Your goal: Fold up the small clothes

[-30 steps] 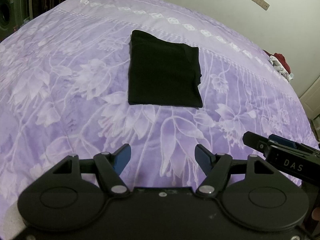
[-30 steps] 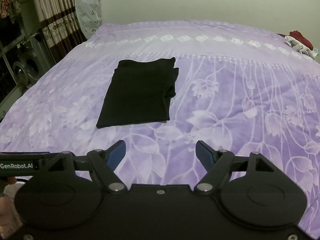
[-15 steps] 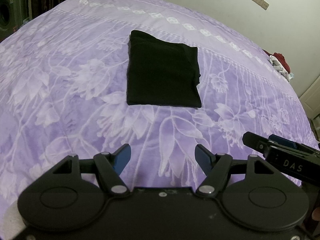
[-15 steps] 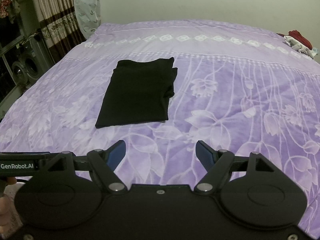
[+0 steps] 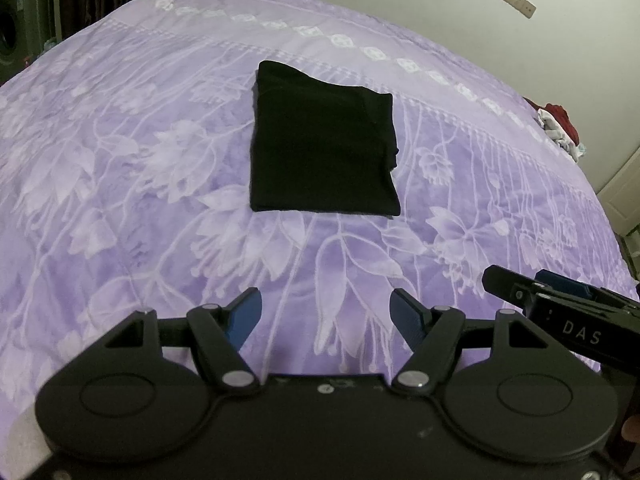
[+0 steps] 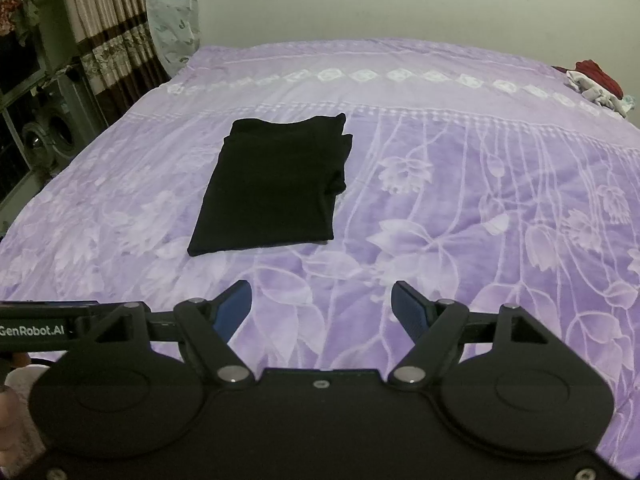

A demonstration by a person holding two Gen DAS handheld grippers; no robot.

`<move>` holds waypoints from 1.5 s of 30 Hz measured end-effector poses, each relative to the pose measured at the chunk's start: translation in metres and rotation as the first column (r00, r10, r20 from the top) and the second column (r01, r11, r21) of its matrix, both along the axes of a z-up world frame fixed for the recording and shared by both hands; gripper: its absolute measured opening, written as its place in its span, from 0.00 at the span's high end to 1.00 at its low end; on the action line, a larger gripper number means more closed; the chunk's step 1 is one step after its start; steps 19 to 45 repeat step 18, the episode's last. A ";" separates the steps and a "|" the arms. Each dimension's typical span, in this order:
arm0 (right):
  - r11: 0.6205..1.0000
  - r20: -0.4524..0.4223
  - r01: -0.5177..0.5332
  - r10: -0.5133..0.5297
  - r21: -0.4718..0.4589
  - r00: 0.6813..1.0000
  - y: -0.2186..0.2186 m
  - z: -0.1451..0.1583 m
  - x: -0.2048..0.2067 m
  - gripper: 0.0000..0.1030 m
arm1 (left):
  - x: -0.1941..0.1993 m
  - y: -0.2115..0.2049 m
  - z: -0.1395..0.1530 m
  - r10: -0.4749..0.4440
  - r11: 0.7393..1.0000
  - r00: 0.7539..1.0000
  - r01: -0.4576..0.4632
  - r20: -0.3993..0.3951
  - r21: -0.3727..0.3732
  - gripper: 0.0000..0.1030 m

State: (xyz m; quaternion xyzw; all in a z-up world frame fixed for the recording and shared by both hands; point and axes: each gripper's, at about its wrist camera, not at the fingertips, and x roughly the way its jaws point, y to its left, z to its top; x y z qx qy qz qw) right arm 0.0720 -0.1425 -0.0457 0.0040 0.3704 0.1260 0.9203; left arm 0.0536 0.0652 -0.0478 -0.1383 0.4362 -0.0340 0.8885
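Left tool (image 5: 325, 312) is gaping wide, empty, facing the black folded garment (image 5: 320, 148) lying dead ahead, farther up the bed (image 5: 120, 160). Right tool (image 6: 321, 306), also wide and empty, is seeing it far-left; long axis is running near-to-far. Left is sitting squarer.

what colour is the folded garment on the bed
Plain black, no visible print. The folded garment shows best in the right wrist view, against the purple floral bedspread.
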 end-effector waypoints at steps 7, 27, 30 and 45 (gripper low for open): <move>1.000 -0.003 0.001 -0.001 -0.001 1.000 0.000 0.000 0.001 0.31 | 0.002 0.000 -0.001 -0.001 1.000 1.000 0.001 -0.006 0.004 0.30; 1.000 -0.007 0.002 -0.002 -0.003 1.000 -0.001 -0.001 0.002 0.31 | 0.004 0.001 -0.003 -0.006 1.000 1.000 0.006 0.001 0.020 0.30; 1.000 -0.007 0.002 -0.002 -0.003 1.000 -0.001 -0.001 0.002 0.31 | 0.004 0.001 -0.003 -0.006 1.000 1.000 0.006 0.001 0.020 0.30; 1.000 -0.007 0.002 -0.002 -0.003 1.000 -0.001 -0.001 0.002 0.31 | 0.004 0.001 -0.003 -0.006 1.000 1.000 0.006 0.001 0.020 0.30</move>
